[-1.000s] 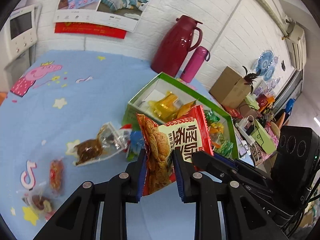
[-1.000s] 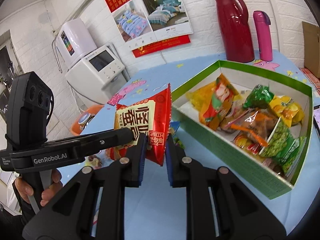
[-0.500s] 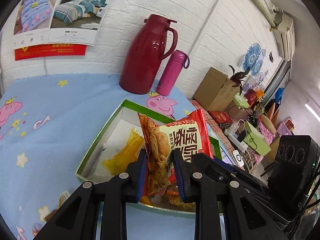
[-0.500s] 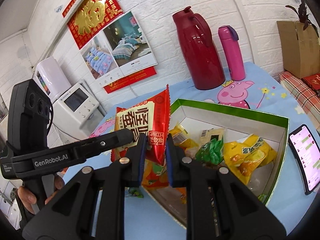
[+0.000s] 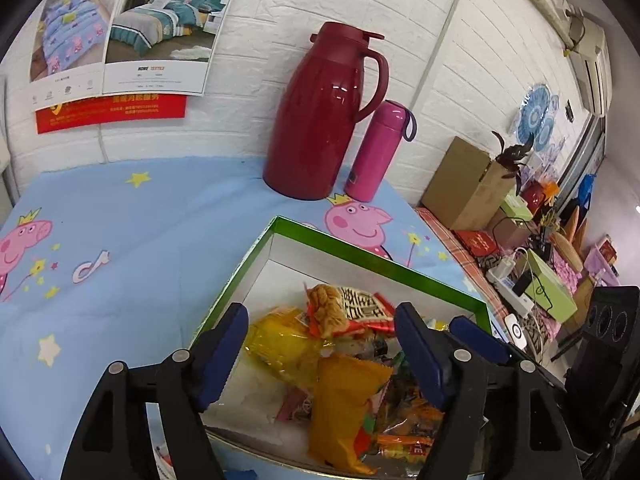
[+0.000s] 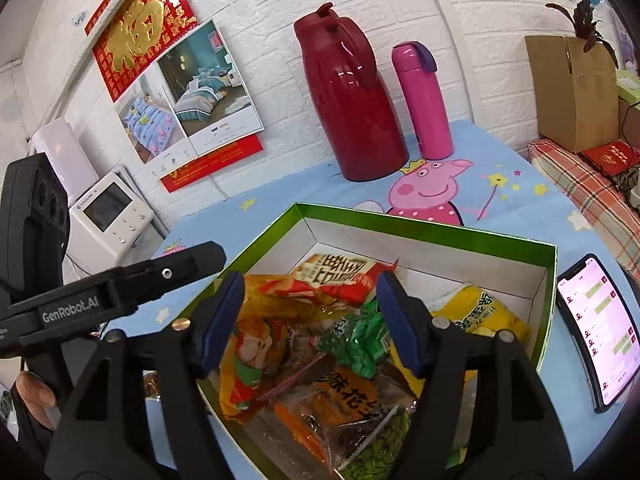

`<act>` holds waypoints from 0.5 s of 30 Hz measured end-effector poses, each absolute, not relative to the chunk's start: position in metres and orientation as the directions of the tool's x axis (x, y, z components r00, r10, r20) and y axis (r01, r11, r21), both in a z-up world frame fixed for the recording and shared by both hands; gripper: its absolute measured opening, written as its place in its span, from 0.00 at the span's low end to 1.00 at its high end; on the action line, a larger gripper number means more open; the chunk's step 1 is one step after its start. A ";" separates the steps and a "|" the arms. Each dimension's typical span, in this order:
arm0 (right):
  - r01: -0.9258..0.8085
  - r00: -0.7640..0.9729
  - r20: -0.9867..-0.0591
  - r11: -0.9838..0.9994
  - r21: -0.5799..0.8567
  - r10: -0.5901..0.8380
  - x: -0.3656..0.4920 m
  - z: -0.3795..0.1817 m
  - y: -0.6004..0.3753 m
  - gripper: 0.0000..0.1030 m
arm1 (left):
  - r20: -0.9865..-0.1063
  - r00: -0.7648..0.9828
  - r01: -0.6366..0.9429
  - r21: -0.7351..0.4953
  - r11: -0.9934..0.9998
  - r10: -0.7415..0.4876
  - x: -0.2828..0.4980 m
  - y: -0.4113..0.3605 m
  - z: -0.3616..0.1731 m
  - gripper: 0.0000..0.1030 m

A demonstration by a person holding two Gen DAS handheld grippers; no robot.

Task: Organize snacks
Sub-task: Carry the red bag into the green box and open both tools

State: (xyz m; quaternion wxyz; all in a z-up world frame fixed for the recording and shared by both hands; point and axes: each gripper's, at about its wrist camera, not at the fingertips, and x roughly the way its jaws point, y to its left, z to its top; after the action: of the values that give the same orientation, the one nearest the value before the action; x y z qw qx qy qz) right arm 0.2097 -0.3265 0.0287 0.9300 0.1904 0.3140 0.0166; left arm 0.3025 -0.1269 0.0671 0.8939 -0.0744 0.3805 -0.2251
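A red snack packet with Chinese print (image 5: 352, 310) (image 6: 340, 274) lies flat on top of other snacks inside the green-rimmed box (image 5: 360, 246) (image 6: 420, 226). My left gripper (image 5: 320, 344) hangs open just above the box, nothing between its blue pads. My right gripper (image 6: 308, 312) is open too, over the same pile, with a green packet (image 6: 360, 338) and a yellow packet (image 6: 476, 312) below it. An orange bag (image 5: 344, 400) stands near the box's front wall.
A dark red thermos jug (image 5: 320, 116) and a pink bottle (image 5: 378, 152) stand by the brick wall behind the box. A phone (image 6: 596, 324) lies right of the box. A cardboard carton (image 5: 464, 184) and clutter fill the far right. A hand (image 6: 36, 396) holds the left gripper's handle.
Both grippers held the red packet between them and carried it over the box. Both have since opened, and the packet now lies in the box.
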 end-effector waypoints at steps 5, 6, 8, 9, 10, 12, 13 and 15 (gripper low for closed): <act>0.090 0.817 -0.560 0.930 0.357 0.136 0.199 0.036 -0.324 0.75 | -0.654 0.620 0.333 -0.280 0.900 -0.433 0.294 -0.121 0.070 0.76; 0.086 0.820 -0.556 0.930 0.358 0.139 0.196 0.038 -0.323 0.75 | -0.653 0.623 0.334 -0.276 0.901 -0.430 0.291 -0.121 0.071 0.76; 0.081 0.824 -0.549 0.931 0.356 0.138 0.190 0.044 -0.319 0.76 | -0.654 0.627 0.332 -0.268 0.904 -0.424 0.285 -0.119 0.073 0.76; 0.076 0.827 -0.544 0.932 0.355 0.140 0.187 0.046 -0.317 0.77 | -0.653 0.628 0.333 -0.267 0.905 -0.424 0.281 -0.118 0.074 0.76; 0.071 0.830 -0.539 0.932 0.356 0.143 0.183 0.049 -0.316 0.78 | -0.651 0.630 0.334 -0.265 0.904 -0.423 0.277 -0.117 0.076 0.76; 0.061 0.837 -0.526 0.931 0.360 0.149 0.174 0.054 -0.312 0.79 | -0.647 0.640 0.334 -0.251 0.908 -0.414 0.267 -0.116 0.079 0.76; 0.056 0.841 -0.520 0.931 0.360 0.151 0.170 0.057 -0.310 0.80 | -0.646 0.646 0.334 -0.240 0.912 -0.406 0.261 -0.115 0.081 0.76; 0.045 0.844 -0.512 0.931 0.362 0.158 0.160 0.061 -0.305 0.80 | -0.642 0.655 0.330 -0.229 0.916 -0.397 0.249 -0.113 0.084 0.76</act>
State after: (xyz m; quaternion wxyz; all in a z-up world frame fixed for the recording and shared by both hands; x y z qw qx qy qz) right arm 0.1596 -0.3055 0.0612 0.9427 0.1830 0.2773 0.0300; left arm 0.2489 -0.1126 0.0844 0.9086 -0.0461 0.3637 -0.2002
